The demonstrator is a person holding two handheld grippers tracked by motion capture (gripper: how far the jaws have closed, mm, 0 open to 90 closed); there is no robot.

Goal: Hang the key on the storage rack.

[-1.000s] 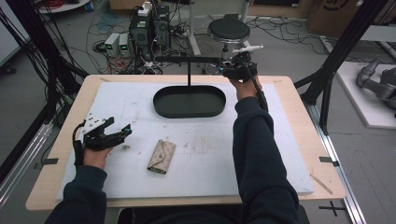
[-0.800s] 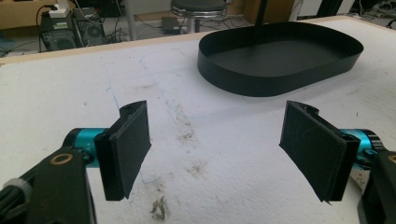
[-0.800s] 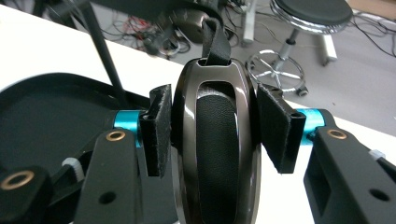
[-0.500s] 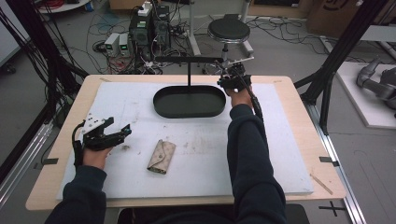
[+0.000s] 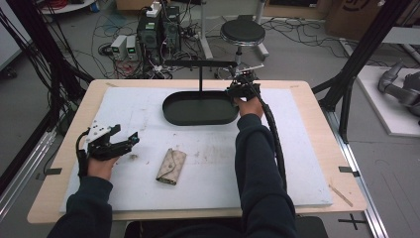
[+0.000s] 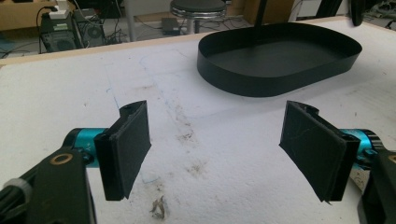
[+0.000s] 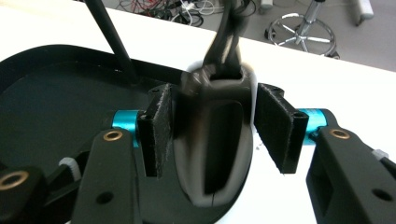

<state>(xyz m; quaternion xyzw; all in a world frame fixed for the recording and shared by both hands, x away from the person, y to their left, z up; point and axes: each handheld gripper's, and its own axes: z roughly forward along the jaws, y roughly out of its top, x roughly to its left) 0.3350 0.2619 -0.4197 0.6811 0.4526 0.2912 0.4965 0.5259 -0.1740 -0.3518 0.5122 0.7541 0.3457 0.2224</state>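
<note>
Jaws of the left gripper (image 5: 124, 141) stand wide apart with nothing between them; it rests at about 9 o'clock on the white mat (image 5: 307, 163). Its own view shows both black pads (image 6: 128, 147) over the stained mat, a detail the high view is too small to give.

One beige wallet (image 5: 171, 166) lies flat near 6 o'clock, well apart from both grippers. Its long axis runs from about 7 o'clock to 1 o'clock.

One black oval tray (image 5: 173, 111) sits toward 12 o'clock, long axis from 9 to 3 o'clock. One thin post (image 5: 201, 82) rises from it and carries a crossbar.

At the tray's right end, the right gripper (image 5: 236, 89) is seen from above. The right gripper view adds what the high view hides: a dark, blurred object (image 7: 215, 140) hangs between its two jaws over the tray rim (image 7: 154, 72). One pad (image 7: 156, 133) seems to touch it, the other stands just beside; whether the jaws grasp it cannot be told.
</note>
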